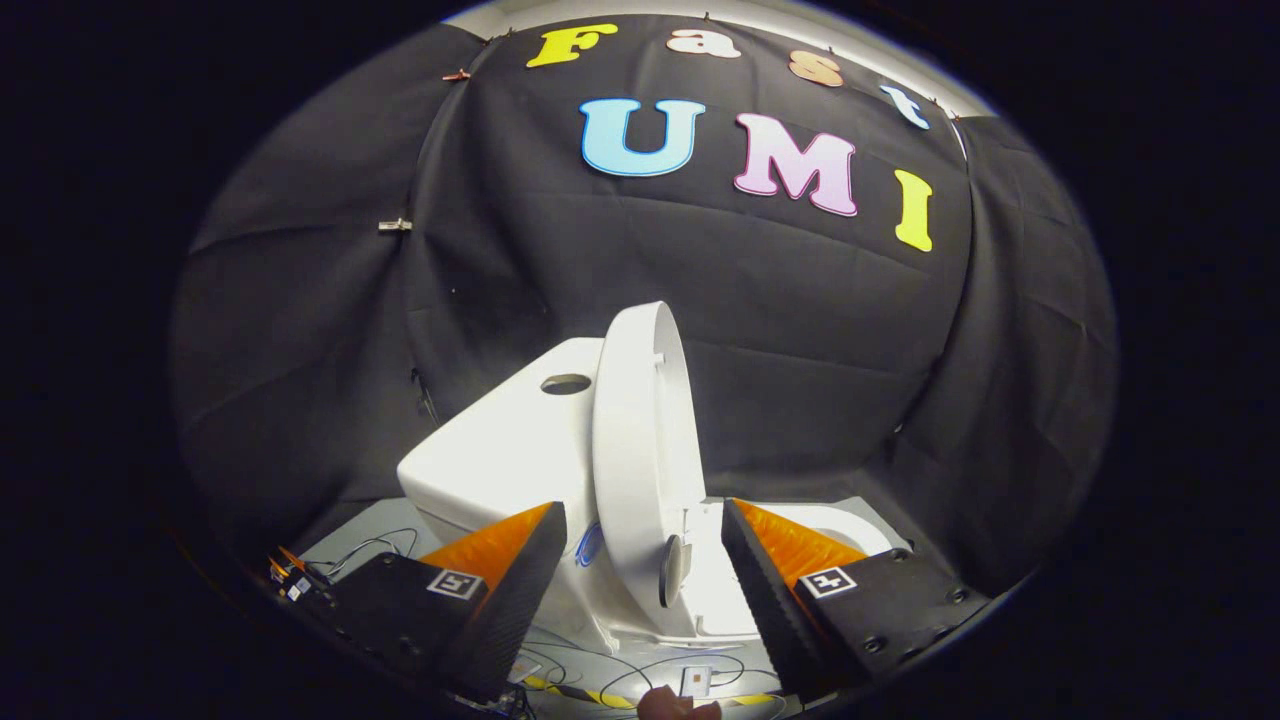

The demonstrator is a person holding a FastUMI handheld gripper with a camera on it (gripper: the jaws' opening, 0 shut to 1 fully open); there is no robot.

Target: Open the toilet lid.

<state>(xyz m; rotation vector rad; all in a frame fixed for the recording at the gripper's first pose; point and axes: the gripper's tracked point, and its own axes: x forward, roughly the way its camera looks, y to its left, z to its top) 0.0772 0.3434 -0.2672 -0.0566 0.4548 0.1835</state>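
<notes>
A white toilet [500, 460] stands ahead, seen from its side, with the tank on the left and the bowl [850, 525] on the right. Its white lid [635, 440] is raised upright, edge-on to me, leaning near the tank. My gripper [640, 590] is open, with the fingers [520, 590] spread wide to either side of the lid's lower end near the hinge. Neither finger touches the lid. A round hole [565, 383] shows in the tank top.
Thin cables [640, 675] and a small white device [695, 682] lie on the pale floor below the fingers. Black cloth walls close in behind and on both sides. More wires and small clips [295, 580] lie at the left by the toilet base.
</notes>
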